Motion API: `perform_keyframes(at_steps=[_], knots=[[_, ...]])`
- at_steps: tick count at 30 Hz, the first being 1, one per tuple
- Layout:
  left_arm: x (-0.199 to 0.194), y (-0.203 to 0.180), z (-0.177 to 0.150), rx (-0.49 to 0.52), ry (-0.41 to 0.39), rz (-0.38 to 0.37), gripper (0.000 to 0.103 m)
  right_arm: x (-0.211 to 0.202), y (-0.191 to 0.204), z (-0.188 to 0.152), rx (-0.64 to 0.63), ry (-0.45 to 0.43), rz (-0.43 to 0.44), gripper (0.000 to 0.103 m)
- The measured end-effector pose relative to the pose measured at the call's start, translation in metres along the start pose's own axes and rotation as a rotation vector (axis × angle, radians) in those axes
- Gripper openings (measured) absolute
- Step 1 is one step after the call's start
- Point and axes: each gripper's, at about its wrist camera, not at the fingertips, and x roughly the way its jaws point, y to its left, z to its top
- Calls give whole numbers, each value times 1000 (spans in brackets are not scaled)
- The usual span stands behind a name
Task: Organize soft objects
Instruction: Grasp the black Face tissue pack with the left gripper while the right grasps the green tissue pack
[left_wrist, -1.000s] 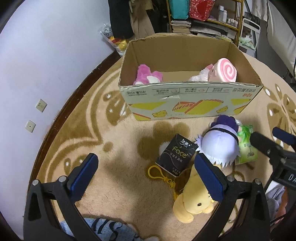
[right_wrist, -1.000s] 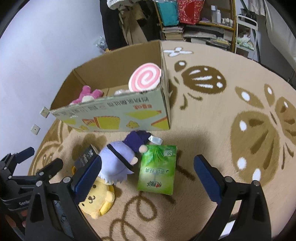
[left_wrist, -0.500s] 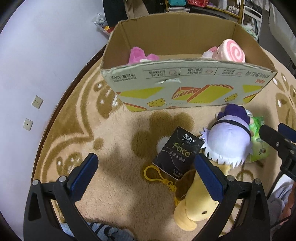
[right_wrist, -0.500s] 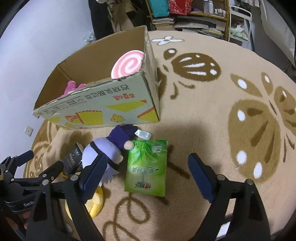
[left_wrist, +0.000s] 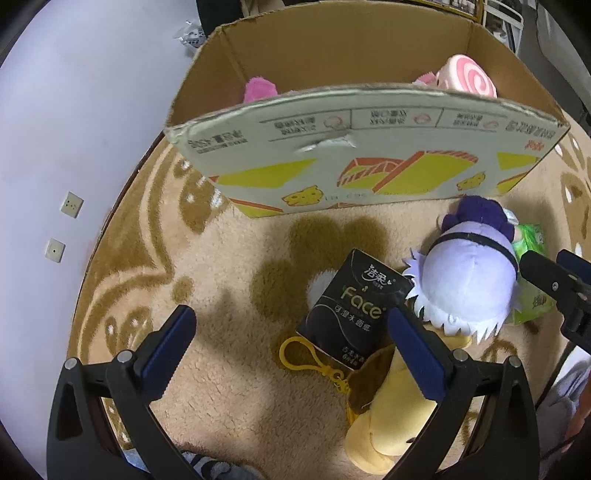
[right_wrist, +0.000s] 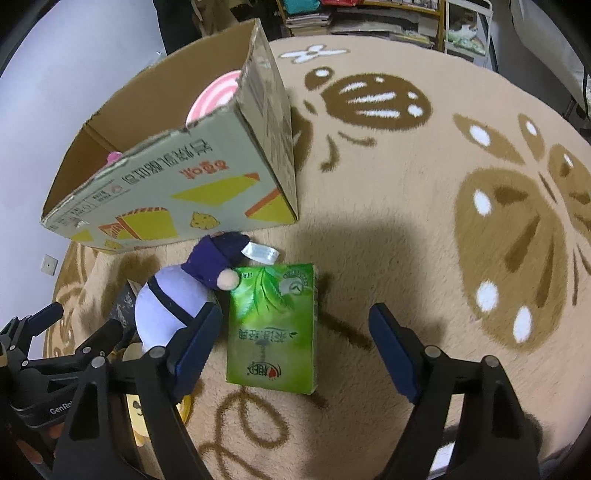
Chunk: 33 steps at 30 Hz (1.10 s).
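green tissue pack (right_wrist: 272, 325) flat on rug | lilac plush (left_wrist: 467, 284) beside | black pack (left_wrist: 354, 308) tilted

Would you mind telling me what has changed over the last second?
Both grippers have dropped lower and closer to the rug: the right gripper now straddles the green tissue pack, and the left gripper nears the black tissue pack. Both stay open, holding nothing. The toys, packs and box have not moved.

Rug (right_wrist: 406, 229) w/ box (left_wrist: 369, 166), plushies (left_wrist: 469, 288), tissue pks (right_wrist: 273, 328).
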Motion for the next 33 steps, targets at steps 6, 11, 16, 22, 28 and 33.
perform_keyframes(at_steps=[6, 11, 16, 22, 28, 33], knots=[[5, -4, 1, 17, -2, 31, 103, 8, 2, 3, -3, 20, -3, 86], [7, -5, 2, 24, -16, 54, 103, 18, 4, 5, -7, 42, -15, 86], [8, -6, 2, 18, -13, 44, 103, 23, 5, 8, -6, 49, -14, 86], [10, -11, 1, 39, 5, 3, 103, 23, 8, 8, -4, 39, 3, 86], [15, -17, 0, 60, 10, 24, 103, 26, 12, 8, -17, 48, -5, 86], [23, -11, 1, 37, 20, 31, 103, 29, 12, 7, -16, 54, -6, 86]])
